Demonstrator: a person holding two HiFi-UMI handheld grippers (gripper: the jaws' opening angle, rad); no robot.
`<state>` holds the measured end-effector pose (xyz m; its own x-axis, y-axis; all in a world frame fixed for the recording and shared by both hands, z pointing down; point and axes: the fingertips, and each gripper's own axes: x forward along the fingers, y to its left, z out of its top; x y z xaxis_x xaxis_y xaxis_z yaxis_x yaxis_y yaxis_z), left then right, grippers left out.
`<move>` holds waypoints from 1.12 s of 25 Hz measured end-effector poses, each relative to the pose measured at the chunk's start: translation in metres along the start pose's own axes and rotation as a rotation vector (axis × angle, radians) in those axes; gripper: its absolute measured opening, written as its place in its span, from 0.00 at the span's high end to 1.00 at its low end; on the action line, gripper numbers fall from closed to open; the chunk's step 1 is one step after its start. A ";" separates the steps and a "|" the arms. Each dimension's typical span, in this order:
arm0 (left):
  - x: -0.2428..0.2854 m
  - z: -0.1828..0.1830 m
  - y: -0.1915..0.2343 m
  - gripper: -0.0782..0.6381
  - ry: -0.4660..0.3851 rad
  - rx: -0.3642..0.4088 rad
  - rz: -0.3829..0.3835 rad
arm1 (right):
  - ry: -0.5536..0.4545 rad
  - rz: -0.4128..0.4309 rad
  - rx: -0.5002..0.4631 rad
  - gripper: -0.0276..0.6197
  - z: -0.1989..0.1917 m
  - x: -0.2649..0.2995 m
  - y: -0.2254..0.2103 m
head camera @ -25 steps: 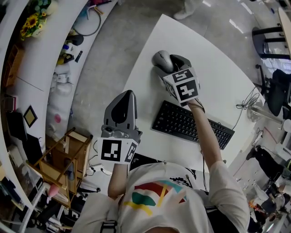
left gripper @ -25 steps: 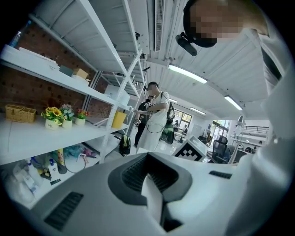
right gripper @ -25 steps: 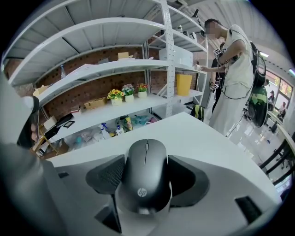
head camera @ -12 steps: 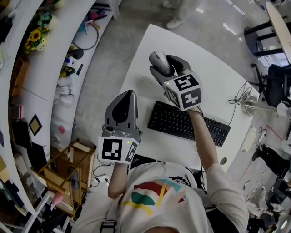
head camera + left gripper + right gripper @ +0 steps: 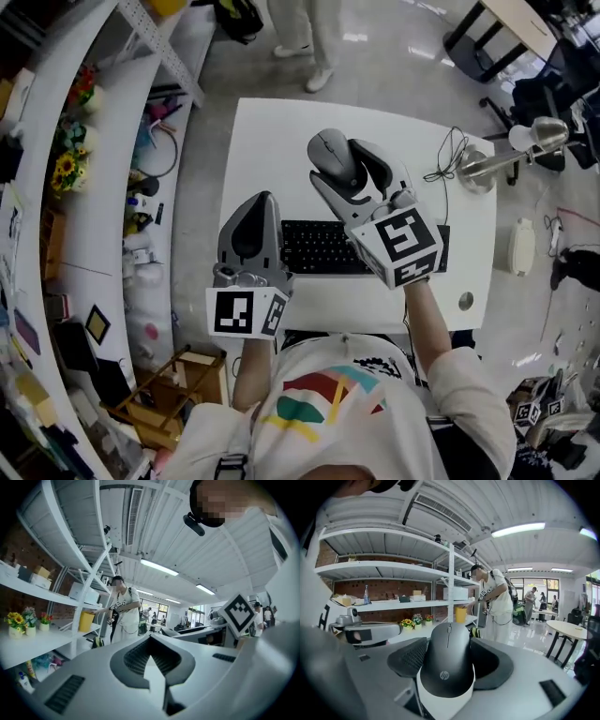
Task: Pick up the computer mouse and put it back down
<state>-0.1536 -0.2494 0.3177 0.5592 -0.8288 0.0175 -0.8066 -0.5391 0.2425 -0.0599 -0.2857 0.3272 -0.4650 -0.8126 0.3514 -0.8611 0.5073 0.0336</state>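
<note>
Computer mouse (image 5: pixel 330 150) sat clamped between the right gripper's (image 5: pixel 345 164) jaws, up in the air beyond the keyboard's (image 5: pixel 314 248) far edge and clear of the white table (image 5: pixel 267 141). The left gripper (image 5: pixel 253 202) hung at the keyboard's left end, jaws together on nothing. To my eye the pick-up half was done. Next it needed gentle lowering onto bare tabletop past the keyboard, then release.

The computer mouse (image 5: pixel 447 667) has a matt black plastic top over a smooth white base; the right gripper (image 5: pixel 451 641) is matt grey plastic with dark ribbed pads (image 5: pixel 408 659); the table (image 5: pixel 272 145) is smooth white; the keyboard (image 5: pixel 314 248) is matt black plastic; the desk lamp (image 5: pixel 487 164), far right, is shiny metal; the floor (image 5: pixel 394 66) is glossy.
</note>
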 end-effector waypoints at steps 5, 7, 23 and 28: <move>0.014 0.020 -0.071 0.83 -0.028 0.059 -0.137 | -0.107 -0.117 0.069 0.48 0.010 -0.088 -0.019; 0.016 0.026 -0.097 0.83 -0.038 0.071 -0.180 | -0.134 -0.160 0.090 0.49 0.009 -0.120 -0.026; -0.012 0.033 -0.236 0.83 -0.095 0.111 -0.319 | -0.330 -0.131 0.217 0.48 -0.002 -0.285 -0.028; -0.011 0.037 -0.249 0.83 -0.124 0.098 -0.336 | -0.336 -0.118 0.215 0.49 -0.001 -0.293 -0.033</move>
<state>0.0336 -0.1116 0.2210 0.7736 -0.6115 -0.1660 -0.5996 -0.7912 0.1203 0.1046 -0.0640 0.2244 -0.3710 -0.9281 0.0305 -0.9193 0.3625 -0.1532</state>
